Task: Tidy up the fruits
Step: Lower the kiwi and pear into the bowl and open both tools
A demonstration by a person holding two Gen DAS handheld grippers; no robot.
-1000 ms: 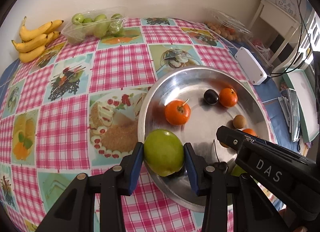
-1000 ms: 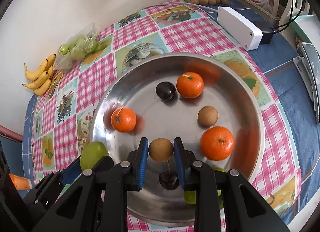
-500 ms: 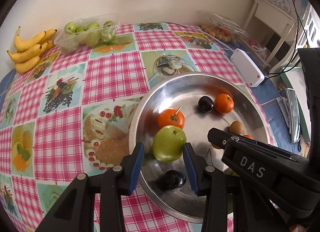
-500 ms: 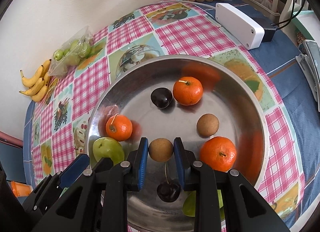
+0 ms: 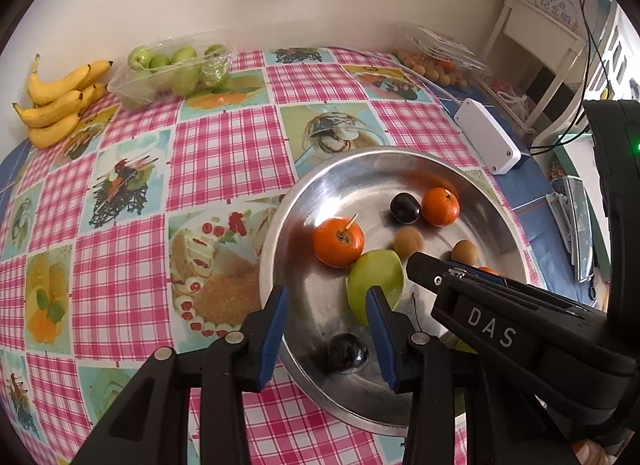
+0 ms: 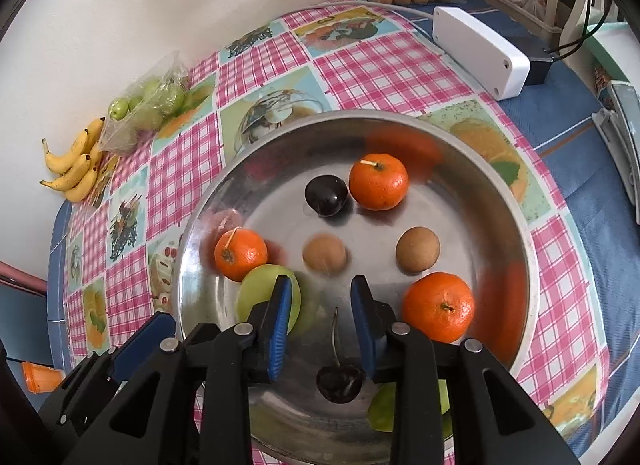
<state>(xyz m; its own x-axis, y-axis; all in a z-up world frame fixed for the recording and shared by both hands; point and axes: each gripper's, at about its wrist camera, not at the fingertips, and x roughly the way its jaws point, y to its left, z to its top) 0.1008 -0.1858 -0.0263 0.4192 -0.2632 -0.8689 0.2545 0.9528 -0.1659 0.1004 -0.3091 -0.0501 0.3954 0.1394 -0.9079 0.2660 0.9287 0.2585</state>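
Note:
A steel bowl (image 5: 276, 233) (image 6: 188, 241) holds three oranges (image 6: 378, 181), two dark cherries (image 6: 325, 195) and two round brown fruits. My left gripper (image 5: 326, 321) hangs open over the bowl's near side with nothing between its pads. A green apple (image 5: 374, 281) (image 6: 260, 293) lies just right of it, against an orange (image 5: 338, 241). My right gripper (image 6: 322, 305) is opening; one brown fruit (image 6: 324, 255) lies blurred just beyond its fingertips, free of the pads. A stemmed cherry (image 6: 339, 381) sits under the right gripper.
Bananas (image 5: 56, 105) and a clear tray of green fruits (image 5: 172, 69) lie at the table's far left. A clear box of small brown fruits (image 5: 436, 61) and a white box (image 5: 486, 137) stand at the far right. Another green fruit (image 6: 384, 405) lies under the right gripper.
The green apple has left the left jaws and now lies in the bowl beside an orange. The right jaws have parted and the brown fruit has rolled ahead of them.

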